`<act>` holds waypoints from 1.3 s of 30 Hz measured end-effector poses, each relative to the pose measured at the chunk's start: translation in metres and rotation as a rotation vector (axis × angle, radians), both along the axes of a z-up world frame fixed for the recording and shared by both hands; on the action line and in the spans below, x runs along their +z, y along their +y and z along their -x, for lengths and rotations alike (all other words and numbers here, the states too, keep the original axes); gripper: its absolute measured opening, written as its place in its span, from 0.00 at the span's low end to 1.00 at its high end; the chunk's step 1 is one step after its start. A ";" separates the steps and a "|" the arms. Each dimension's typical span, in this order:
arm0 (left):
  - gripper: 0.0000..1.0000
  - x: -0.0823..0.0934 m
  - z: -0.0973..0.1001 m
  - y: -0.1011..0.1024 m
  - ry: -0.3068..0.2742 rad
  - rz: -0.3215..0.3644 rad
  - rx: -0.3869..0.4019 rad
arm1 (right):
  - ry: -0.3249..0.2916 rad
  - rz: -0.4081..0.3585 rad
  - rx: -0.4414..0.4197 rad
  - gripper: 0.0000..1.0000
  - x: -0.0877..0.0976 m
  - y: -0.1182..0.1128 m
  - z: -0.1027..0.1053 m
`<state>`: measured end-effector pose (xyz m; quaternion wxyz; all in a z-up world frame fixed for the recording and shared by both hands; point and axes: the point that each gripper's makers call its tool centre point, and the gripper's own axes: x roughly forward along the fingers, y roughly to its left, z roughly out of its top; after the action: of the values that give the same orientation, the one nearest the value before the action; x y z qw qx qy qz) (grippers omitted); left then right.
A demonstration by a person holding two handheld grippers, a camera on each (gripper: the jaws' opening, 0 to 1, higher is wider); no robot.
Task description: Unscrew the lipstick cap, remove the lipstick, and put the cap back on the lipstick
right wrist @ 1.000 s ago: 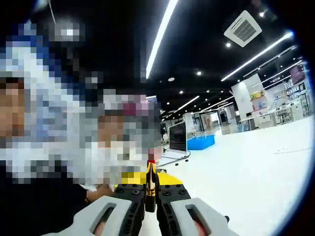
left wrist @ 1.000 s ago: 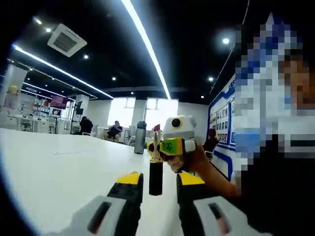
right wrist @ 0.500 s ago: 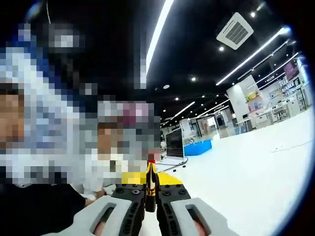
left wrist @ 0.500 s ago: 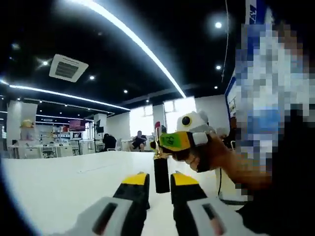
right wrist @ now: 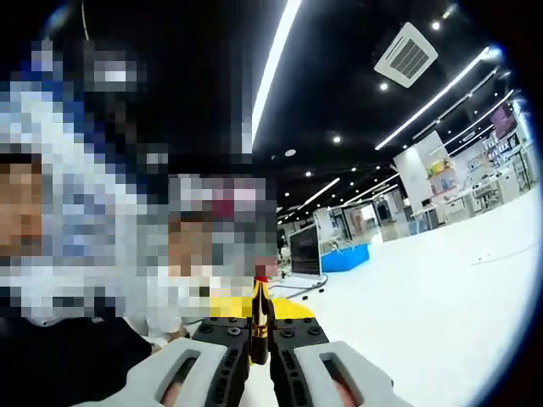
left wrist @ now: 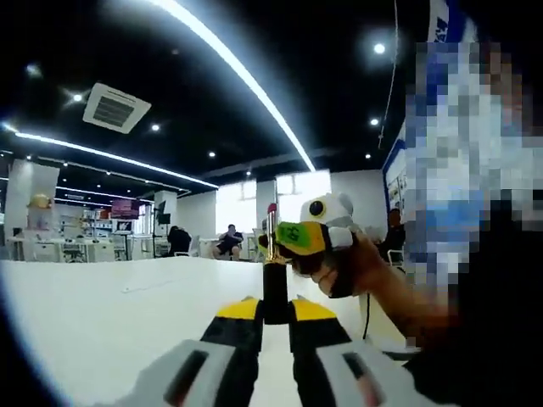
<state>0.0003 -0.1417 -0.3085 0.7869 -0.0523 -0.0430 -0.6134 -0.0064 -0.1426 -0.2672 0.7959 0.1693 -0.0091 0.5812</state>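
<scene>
One lipstick (left wrist: 273, 280), held by both grippers above the white table (left wrist: 102, 314).
Its black base sits clamped upright between the left gripper (left wrist: 273, 307) jaws; the right gripper (right wrist: 260, 332) pinches the gold collar, red tip (right wrist: 260, 273) exposed above. A person's hand (left wrist: 361, 273) carries that gripper beside the lipstick.

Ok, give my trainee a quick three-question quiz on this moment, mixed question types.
1. True or false: the lipstick lies flat on the white table.
2. What are the left gripper fingers shut on? A) the lipstick's black base B) a bottle C) nothing
3. What colour is the exposed lipstick tip?

Key: 1. False, it is upright, held above the table. 2. A. 3. Red; the right gripper holds the lipstick higher up, around its gold middle.
</scene>
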 end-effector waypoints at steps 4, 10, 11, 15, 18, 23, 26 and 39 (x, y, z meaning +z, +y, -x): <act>0.14 0.003 0.001 0.000 0.106 0.068 -0.076 | -0.003 -0.012 0.013 0.05 0.003 0.001 0.003; 0.14 0.007 0.003 0.000 0.339 0.222 -0.237 | -0.002 -0.035 0.032 0.05 0.006 0.001 0.006; 0.14 0.009 0.002 0.001 0.374 0.261 -0.264 | -0.002 -0.041 0.034 0.05 0.007 0.000 0.006; 0.13 0.015 0.004 0.005 0.478 0.367 -0.379 | 0.002 -0.075 0.065 0.05 0.012 -0.001 0.012; 0.13 0.016 0.004 0.007 0.535 0.406 -0.432 | -0.010 -0.076 0.073 0.05 0.014 0.002 0.015; 0.13 0.019 0.007 0.009 0.691 0.485 -0.537 | -0.022 -0.086 0.091 0.05 0.016 0.002 0.019; 0.13 0.019 0.003 0.010 0.747 0.516 -0.565 | -0.040 -0.080 0.095 0.05 0.017 0.004 0.022; 0.44 0.011 -0.026 0.010 -0.048 0.162 0.052 | -0.005 -0.040 0.023 0.05 0.005 0.002 0.006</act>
<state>0.0262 -0.1314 -0.2973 0.7945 -0.0997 -0.1126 -0.5883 -0.0120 -0.1409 -0.2621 0.7857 0.1837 -0.0206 0.5904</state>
